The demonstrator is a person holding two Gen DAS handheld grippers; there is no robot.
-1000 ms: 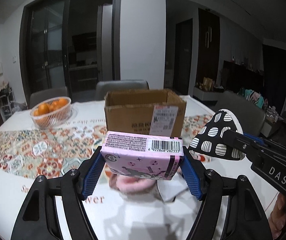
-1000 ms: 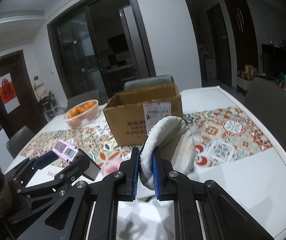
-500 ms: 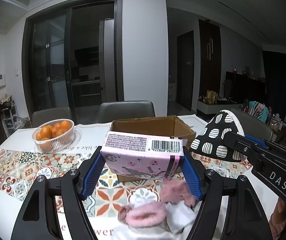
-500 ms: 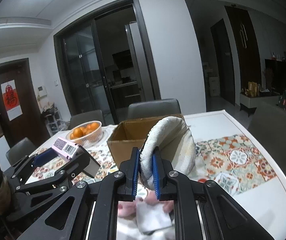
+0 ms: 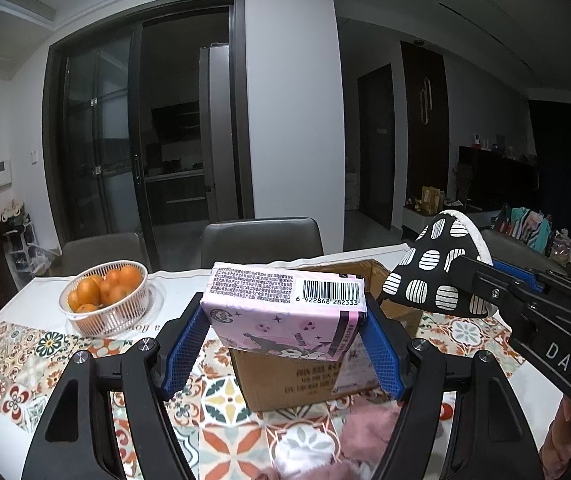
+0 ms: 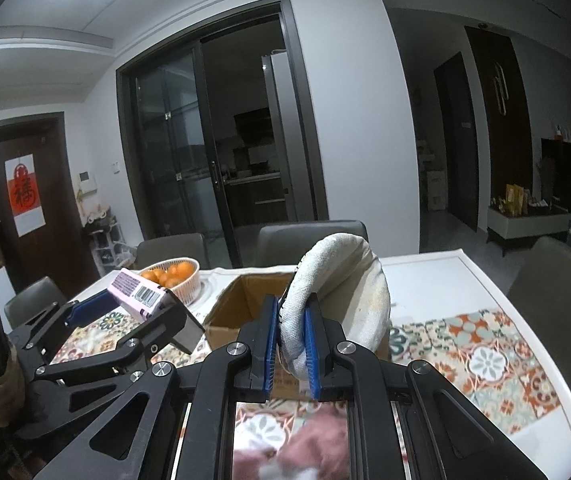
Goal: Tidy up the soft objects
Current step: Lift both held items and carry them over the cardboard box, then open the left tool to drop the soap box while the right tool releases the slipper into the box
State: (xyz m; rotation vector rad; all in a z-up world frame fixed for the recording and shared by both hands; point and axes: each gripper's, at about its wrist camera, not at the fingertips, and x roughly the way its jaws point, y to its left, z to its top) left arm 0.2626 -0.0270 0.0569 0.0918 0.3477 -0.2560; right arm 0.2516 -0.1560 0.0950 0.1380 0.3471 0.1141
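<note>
tissue pack (image 5: 285, 312), pink with a barcode, pinched across its width between the blue pads of the left gripper (image 5: 287, 344), held in the air in front of and slightly above the cardboard box (image 5: 317, 376). oven mitt (image 6: 337, 300), black with white dots on one face and pale cloth on the other, clamped at its edge between the nearly closed fingers of the right gripper (image 6: 290, 344), also aloft, near the box's open top.

step in hand, as a judgement: carrying both soft items toward the box. next move likely calls for bringing each one over the opening, lowering inside the walls and only then spreading the fingers; room for both at once hard to tell, so probably one at a time.

count: one tissue pack, one mitt, one box, two grippers. on the patterned tablecloth (image 5: 221, 396) below, pink fuzzy pieces (image 5: 369, 428), blurred, number not clear, plus something white among them. one basket of oranges (image 5: 103, 298) well to the left, oranges partly hidden, at least five.
</note>
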